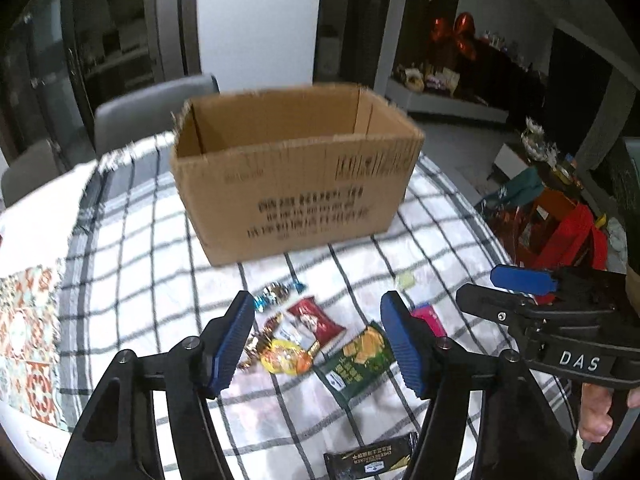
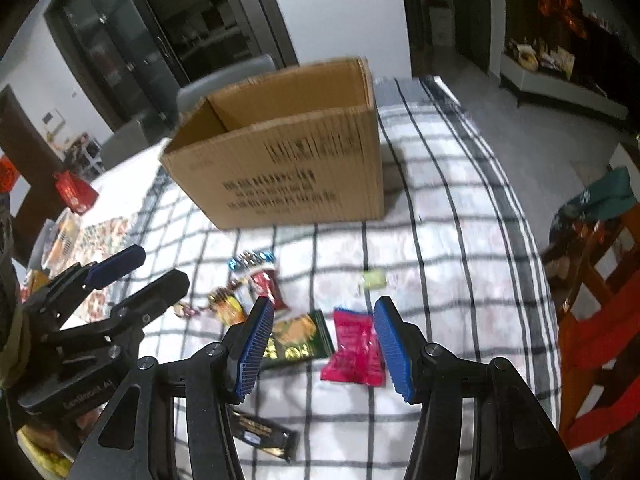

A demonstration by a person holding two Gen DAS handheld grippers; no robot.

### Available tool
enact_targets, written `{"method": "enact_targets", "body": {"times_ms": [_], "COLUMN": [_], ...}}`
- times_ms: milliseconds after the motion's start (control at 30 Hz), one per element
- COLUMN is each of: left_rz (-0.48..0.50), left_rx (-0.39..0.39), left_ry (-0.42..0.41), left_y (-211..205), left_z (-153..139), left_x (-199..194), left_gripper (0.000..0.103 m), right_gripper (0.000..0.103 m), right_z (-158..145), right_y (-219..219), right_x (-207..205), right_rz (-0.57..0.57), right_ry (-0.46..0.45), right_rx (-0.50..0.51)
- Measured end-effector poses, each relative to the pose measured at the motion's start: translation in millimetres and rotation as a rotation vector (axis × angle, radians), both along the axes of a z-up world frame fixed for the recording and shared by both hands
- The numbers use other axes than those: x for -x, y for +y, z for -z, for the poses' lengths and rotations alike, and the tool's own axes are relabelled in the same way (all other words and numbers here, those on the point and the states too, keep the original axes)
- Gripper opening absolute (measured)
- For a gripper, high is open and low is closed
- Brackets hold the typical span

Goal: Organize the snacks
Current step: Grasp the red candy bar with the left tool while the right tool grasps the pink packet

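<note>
Both my grippers hung open above the snacks, in front of the cardboard box.

The checked tablecloth (image 1: 432,216) covered the table, and the open cardboard box (image 1: 296,184) stood upright on it, farther from me than everything else. Nearer me than the box, my left gripper (image 1: 318,340) stood with its jaws roughly half apart, empty, above the green cracker packet (image 1: 360,356), the red packet (image 1: 316,320) and the yellow sweet (image 1: 286,356). My right gripper (image 2: 324,344) was likewise part-open and held nothing, its blue pads (image 2: 394,348) above the pink packet (image 2: 356,352). A black packet (image 1: 372,456) lay closest to me, farthest from the box. A small pale green sweet (image 2: 374,280) sat alone between box and pink packet.
</note>
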State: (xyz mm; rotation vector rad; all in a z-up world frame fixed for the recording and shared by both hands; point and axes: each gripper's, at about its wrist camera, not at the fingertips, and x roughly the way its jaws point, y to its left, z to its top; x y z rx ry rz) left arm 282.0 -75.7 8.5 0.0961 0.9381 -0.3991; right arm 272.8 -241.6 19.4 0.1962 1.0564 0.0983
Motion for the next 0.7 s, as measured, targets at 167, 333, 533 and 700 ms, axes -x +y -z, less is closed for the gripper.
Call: {"method": "enact_targets", "body": {"times_ms": [167, 333, 533, 700], "left_rz": [-0.014, -0.032, -0.053, -0.072], "left_rx": [0.007, 0.003, -0.014, -0.017], "left_ry": [0.131, 0.205, 0.272, 0.317], "left_y": [-2.0, -7.7, -14.5, -18.1], "left_z": [26.1, 47.1, 68.4, 83.7], "left_x": [-20.8, -32.8, -43.2, -51.4], "left_gripper": [0.053, 0.048, 0.044, 0.039], "right_gripper": [0.054, 0.054, 0.054, 0.054], "right_z": [21.1, 38.4, 53.7, 65.0], "right_y": [1.7, -0.5, -2.7, -3.9], "right_x": [-7.3, -13.8, -18.1, -21.7], "right_rz": [0.008, 0.019, 0.03, 0.035], "right_ry": [0.071, 0.134, 0.181, 0.214], "right_rx": [0.029, 0.004, 0.002, 0.004]}}
